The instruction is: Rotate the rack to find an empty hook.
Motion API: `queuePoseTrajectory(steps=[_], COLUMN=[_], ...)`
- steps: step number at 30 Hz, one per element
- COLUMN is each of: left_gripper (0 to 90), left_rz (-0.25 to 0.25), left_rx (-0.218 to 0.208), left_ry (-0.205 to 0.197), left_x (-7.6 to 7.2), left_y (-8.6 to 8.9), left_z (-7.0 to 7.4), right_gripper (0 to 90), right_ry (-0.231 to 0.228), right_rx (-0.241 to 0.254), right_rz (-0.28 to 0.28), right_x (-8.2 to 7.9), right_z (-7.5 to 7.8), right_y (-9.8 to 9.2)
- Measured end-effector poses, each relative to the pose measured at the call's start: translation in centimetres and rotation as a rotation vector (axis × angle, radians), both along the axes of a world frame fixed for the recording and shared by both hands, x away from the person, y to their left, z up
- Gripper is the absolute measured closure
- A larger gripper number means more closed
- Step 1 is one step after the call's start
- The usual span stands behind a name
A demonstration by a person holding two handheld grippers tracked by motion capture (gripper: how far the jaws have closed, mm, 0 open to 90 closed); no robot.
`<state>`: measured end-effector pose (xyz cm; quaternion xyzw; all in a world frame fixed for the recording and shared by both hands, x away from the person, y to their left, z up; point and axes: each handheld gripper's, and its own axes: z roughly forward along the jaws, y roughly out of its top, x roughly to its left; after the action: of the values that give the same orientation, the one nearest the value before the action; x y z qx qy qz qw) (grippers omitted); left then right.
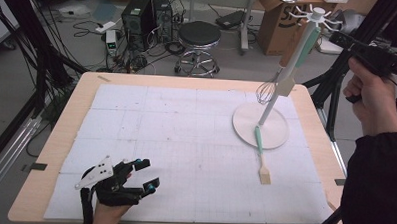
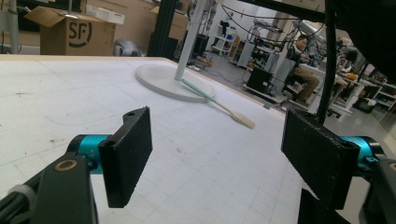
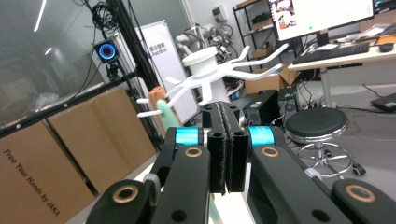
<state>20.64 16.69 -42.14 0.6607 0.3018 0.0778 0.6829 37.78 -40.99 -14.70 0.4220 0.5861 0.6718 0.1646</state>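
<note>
A white utensil rack stands on a round base [image 1: 274,137] at the table's right, its pole rising to a hooked top [image 1: 317,13]. From it hang a wire whisk [image 1: 265,92] and a green-handled utensil [image 1: 304,49]. A green-handled spatula [image 1: 261,156] lies on the mat, its handle resting on the base. My left gripper [image 1: 148,175] rests open near the front left edge. In the left gripper view its jaws [image 2: 217,154] stand wide apart, nothing between them, facing the spatula [image 2: 219,102]. My right gripper [image 1: 339,41] is held high beside the rack top, shut and empty [image 3: 226,112], just before the hooks [image 3: 205,65].
A white gridded mat [image 1: 185,141] covers the wooden table. Behind the table stand a black stool [image 1: 199,39], a computer tower [image 1: 137,17] and a cardboard box [image 1: 282,25]. Black tripod legs [image 1: 338,77] rise at the right edge.
</note>
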Motion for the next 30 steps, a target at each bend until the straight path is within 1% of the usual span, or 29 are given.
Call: queuePoseTrajectory(steps=[4, 5, 8, 9, 13, 17, 24, 26, 28, 30], left_gripper=[25.3, 25.3, 25.2, 25.2, 25.3, 25.3, 25.3, 25.3, 25.2, 25.3], left_rz=[0.002, 0.004, 0.003, 0.003, 0.001, 0.002, 0.004, 0.004, 0.003, 0.003], left_rx=[-0.003, -0.001, 0.0, 0.001, 0.0, -0.002, -0.004, -0.008, -0.006, -0.003], left_ry=[0.003, 0.004, 0.002, 0.001, 0.0, -0.002, -0.007, -0.007, -0.007, -0.009], left_x=[0.0, 0.0, 0.1, 0.1, 0.0, 0.0, -0.1, -0.1, -0.1, -0.1], left_y=[0.0, 0.0, 0.0, 0.0, 0.0, 0.1, 0.1, 0.1, 0.1, 0.2], left_z=[0.0, 0.0, 0.0, 0.0, 0.0, 0.0, 0.1, 0.1, 0.1, 0.1], right_gripper=[89.8, 89.8, 89.8, 89.8, 89.8, 89.8, 89.8, 89.8, 89.8, 89.8], right_ry=[-0.024, -0.021, -0.027, -0.023, -0.028, -0.032, -0.057, -0.062, -0.062, -0.06], right_rx=[0.008, 0.012, -0.001, -0.001, -0.009, -0.016, -0.047, -0.064, -0.094, -0.1], right_rz=[-0.005, -0.003, 0.001, 0.005, 0.009, 0.027, 0.052, 0.055, 0.054, 0.058], right_x=[0.1, 0.1, 0.2, 0.1, 0.0, -0.4, -1.1, -1.2, -1.2, -1.1], right_z=[0.4, 0.5, 0.9, 0.9, 0.8, 0.8, 1.1, 1.1, 1.1, 1.0], right_y=[-0.3, -0.2, 0.0, 0.1, 0.6, 1.3, 3.0, 3.6, 4.3, 4.7])
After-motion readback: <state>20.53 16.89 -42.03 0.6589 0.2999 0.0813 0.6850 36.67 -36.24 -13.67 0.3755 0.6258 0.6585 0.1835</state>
